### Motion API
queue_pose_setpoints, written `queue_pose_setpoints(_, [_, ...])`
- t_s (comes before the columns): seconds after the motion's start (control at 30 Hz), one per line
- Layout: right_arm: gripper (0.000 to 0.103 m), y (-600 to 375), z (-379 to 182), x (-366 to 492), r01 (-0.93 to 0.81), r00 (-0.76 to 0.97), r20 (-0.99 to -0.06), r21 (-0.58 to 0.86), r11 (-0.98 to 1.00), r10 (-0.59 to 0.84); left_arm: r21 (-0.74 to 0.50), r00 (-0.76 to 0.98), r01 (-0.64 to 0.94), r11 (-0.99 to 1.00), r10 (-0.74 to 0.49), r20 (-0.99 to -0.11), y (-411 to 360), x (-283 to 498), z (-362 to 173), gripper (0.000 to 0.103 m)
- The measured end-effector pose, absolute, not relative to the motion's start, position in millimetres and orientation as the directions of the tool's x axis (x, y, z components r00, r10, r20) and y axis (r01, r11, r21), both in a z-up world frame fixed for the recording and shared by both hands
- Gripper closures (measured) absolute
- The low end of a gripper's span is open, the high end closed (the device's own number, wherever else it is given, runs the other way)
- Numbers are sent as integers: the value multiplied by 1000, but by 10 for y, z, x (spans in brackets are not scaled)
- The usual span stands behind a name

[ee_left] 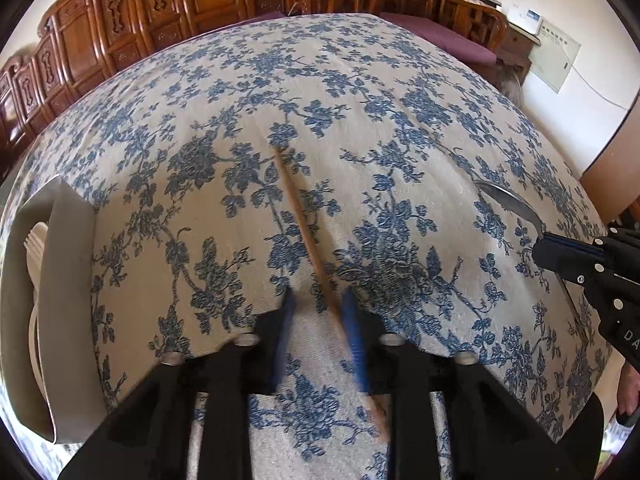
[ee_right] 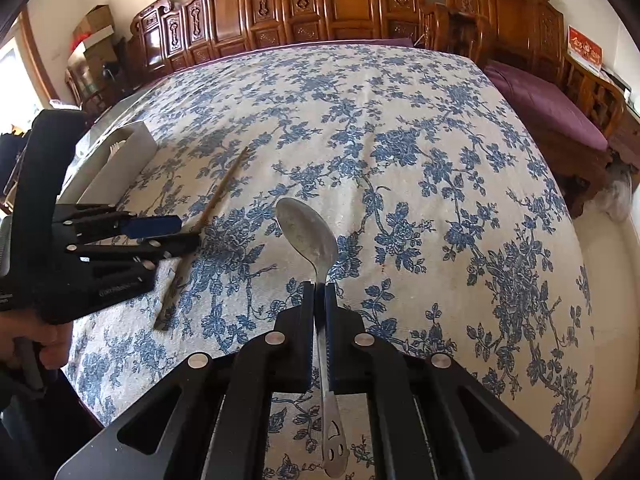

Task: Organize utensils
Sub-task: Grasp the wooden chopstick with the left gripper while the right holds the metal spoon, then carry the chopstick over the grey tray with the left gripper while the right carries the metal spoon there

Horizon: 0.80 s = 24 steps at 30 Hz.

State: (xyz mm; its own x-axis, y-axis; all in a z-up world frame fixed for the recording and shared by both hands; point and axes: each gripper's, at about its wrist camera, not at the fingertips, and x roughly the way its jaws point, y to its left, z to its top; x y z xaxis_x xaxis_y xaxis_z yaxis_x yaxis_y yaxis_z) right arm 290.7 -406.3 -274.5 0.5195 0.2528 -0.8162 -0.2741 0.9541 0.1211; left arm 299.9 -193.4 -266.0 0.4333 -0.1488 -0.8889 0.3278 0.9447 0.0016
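Observation:
A wooden chopstick (ee_left: 304,236) lies on the blue-flowered tablecloth and runs between the open fingers of my left gripper (ee_left: 318,298), close to the right finger; it also shows in the right wrist view (ee_right: 218,196). My right gripper (ee_right: 319,288) is shut on the handle of a metal spoon (ee_right: 308,232) and holds it above the cloth. That spoon (ee_left: 508,202) and the right gripper (ee_left: 560,252) show at the right of the left wrist view. A beige utensil tray (ee_left: 60,264) with pale plastic cutlery stands at the left.
The tray (ee_right: 120,164) and the left gripper (ee_right: 176,232) show at the left of the right wrist view. Carved wooden furniture (ee_right: 320,4) lines the far side. A purple-cushioned bench (ee_right: 548,108) stands at the right, beyond the table edge.

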Motion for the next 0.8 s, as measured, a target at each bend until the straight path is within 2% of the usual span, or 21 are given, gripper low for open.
queue_pose_setpoints(0.03, [97, -4058, -2744, 2906, -275, 519, -816, 120, 954, 252, -10, 424, 326, 945, -156, -892, -1907, 3004, -2657, 97])
queue_pose_setpoints(0.1, [97, -4055, -2742, 2908, -277, 520, -816, 119, 953, 253, -24, 412, 322, 947, -163, -896, -1849, 3001, -2654, 99])
queue_pose_setpoints(0.3, [97, -3943, -2703, 2905, -286, 518, -815, 122, 950, 261, -33, 417, 322, 946, -173, -892, -1653, 2924, -2591, 99])
queue_pose_setpoints(0.8, [97, -3161, -2390, 2891, -375, 536, -787, 102, 921, 305, -53, 536, 255, 965, -187, -824, -776, 2733, -1888, 99])
